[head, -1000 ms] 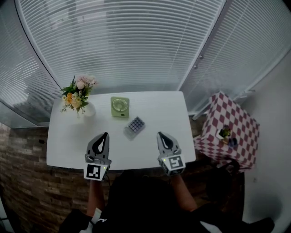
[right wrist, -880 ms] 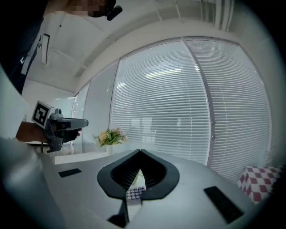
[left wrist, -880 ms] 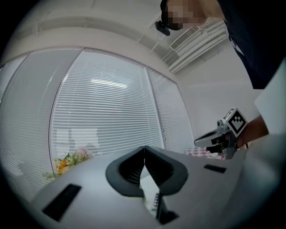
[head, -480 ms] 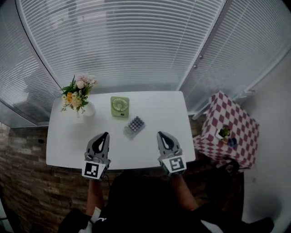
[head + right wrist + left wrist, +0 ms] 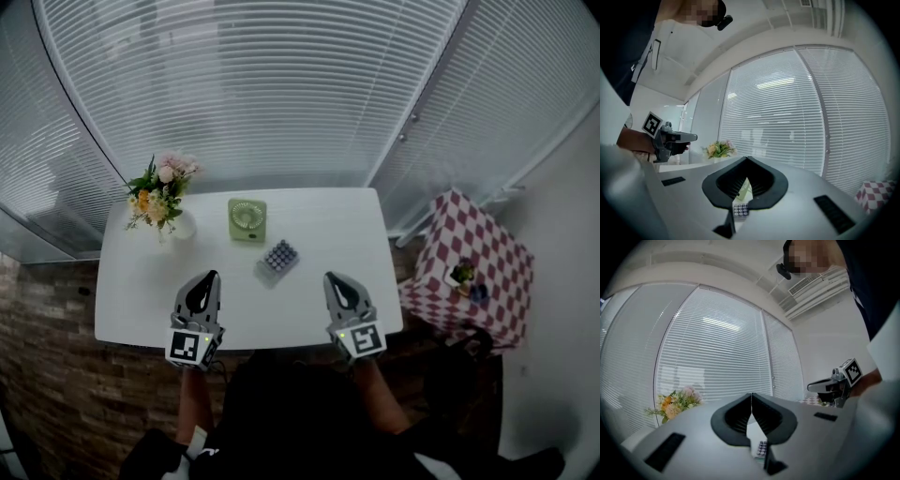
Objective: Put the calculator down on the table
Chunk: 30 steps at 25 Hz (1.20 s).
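The calculator [image 5: 279, 256] lies flat on the white table [image 5: 328, 225], a little right of the middle, with its rows of round keys facing up. It shows small between the jaws in the left gripper view [image 5: 762, 448] and in the right gripper view [image 5: 739, 210]. My left gripper [image 5: 208, 278] hovers over the table's near edge, left of and nearer than the calculator, shut and empty [image 5: 752, 393]. My right gripper [image 5: 333, 278] hovers right of the calculator, also shut with nothing in it [image 5: 746, 157]. Neither touches the calculator.
A green desk fan [image 5: 247, 220] stands just behind the calculator. A vase of flowers [image 5: 161, 197] sits at the table's far left corner. A small table with a red-checked cloth [image 5: 473, 267] stands to the right. Window blinds close off the far side.
The left gripper has rolled a little and drifted slightly left. The right gripper and the calculator look the same.
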Each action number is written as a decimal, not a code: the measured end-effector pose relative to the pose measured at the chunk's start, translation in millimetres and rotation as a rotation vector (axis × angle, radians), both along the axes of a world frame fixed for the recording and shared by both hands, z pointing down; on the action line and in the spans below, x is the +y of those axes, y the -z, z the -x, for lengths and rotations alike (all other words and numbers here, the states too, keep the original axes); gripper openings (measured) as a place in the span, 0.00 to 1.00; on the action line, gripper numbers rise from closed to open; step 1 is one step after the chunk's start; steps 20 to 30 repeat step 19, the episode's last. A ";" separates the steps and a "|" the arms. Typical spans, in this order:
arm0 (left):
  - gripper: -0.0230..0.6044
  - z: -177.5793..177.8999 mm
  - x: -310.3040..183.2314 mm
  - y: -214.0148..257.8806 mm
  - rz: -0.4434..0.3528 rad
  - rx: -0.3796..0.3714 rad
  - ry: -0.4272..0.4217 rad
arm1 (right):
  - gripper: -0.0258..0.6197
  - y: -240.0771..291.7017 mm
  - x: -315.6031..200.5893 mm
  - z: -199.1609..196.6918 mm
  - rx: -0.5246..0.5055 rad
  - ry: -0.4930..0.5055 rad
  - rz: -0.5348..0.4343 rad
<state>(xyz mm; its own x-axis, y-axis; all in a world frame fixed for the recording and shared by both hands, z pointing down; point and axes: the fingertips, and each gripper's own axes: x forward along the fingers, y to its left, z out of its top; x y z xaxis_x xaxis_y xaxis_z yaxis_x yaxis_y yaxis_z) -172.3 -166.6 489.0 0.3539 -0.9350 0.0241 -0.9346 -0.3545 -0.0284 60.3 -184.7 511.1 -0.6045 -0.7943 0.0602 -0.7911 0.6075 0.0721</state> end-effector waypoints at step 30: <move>0.05 0.2 -2.0 -19.0 0.007 -0.106 0.022 | 0.05 -3.7 -3.7 -12.3 -0.031 -0.041 0.003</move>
